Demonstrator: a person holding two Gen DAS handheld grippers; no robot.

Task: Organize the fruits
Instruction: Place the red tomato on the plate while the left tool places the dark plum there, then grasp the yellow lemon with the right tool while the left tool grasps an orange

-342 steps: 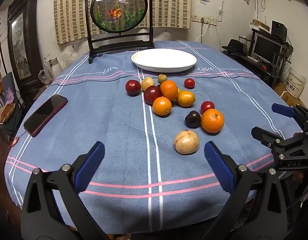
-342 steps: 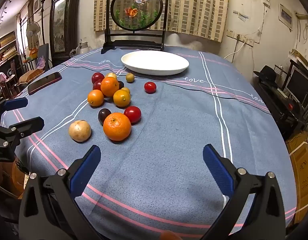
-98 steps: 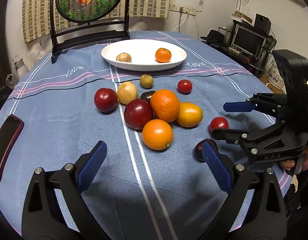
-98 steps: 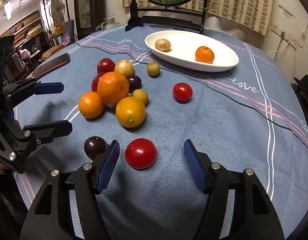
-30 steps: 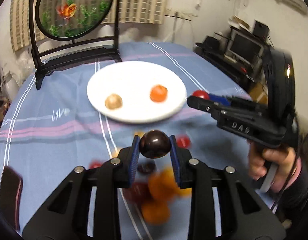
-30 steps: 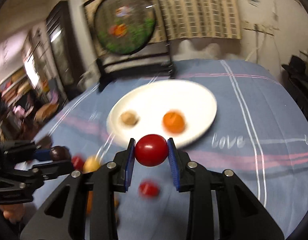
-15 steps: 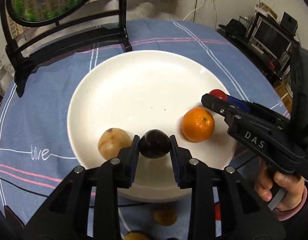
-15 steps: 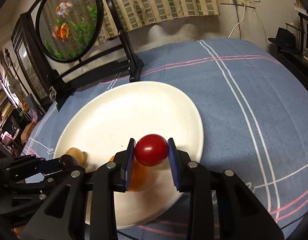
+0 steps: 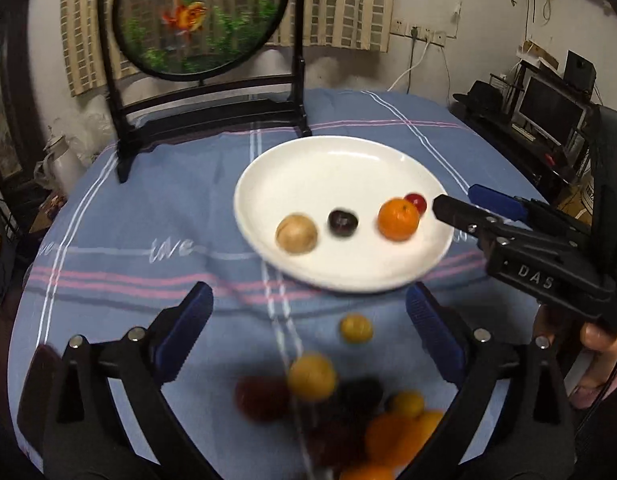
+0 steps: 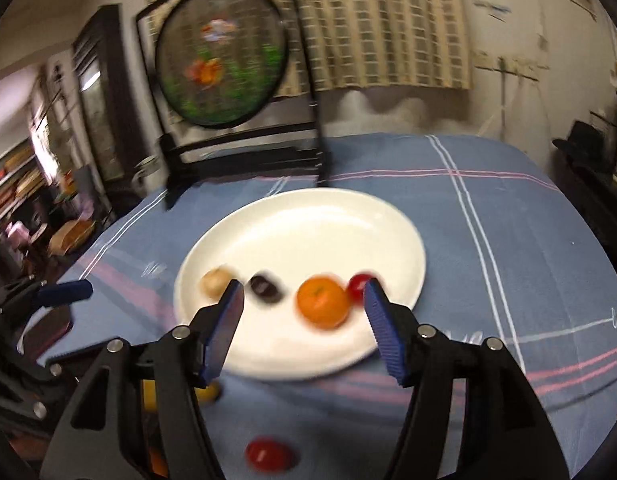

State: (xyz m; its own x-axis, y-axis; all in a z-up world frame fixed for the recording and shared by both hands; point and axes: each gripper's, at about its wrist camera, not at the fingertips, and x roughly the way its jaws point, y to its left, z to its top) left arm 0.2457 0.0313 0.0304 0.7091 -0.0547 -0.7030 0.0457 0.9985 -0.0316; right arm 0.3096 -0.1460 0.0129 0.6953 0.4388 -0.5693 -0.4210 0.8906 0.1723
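Both claws gape over a blue striped tablecloth; white plate holds 4 fruits

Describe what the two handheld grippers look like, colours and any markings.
Both are black plastic frames with silver bolts at the joints and blue ribbed pads on the fingertips. The left gripper and right gripper look alike. Seen from the left wrist view, the right gripper's body carries raised letters "DAS".

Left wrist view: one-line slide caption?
Both grippers, left gripper and right gripper, open; four fruits on the white plate, more waiting on the blue tablecloth.
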